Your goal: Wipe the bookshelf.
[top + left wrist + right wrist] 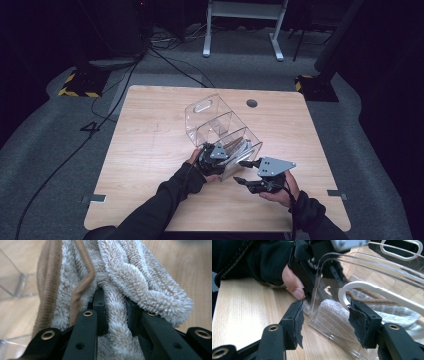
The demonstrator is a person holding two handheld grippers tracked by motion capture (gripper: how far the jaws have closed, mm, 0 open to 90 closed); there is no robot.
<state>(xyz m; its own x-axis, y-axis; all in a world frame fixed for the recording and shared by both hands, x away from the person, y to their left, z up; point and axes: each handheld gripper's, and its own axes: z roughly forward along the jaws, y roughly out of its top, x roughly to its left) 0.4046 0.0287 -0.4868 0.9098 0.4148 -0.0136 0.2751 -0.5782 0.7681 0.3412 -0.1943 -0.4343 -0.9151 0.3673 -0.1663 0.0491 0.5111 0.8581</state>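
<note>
Near the table's (150,200) front edge, left gripper (116,312) clamps one towel (130,277) inside one clear bin (210,117); right gripper (325,320) gapes just beside, bare wood all round

towel (120,277) cut off by top edge, its far end blurred behind clear bin (362,272)

Clear bin (220,127) blocks the table's (150,150) centre; its near end, beside the right gripper (241,171), is crowded; left and far-right tabletop lies free.

A light wooden table (150,150) is carrying a clear plastic bin (215,122), tipped on its side, with a beige towel (125,277) lying inside it.
</note>
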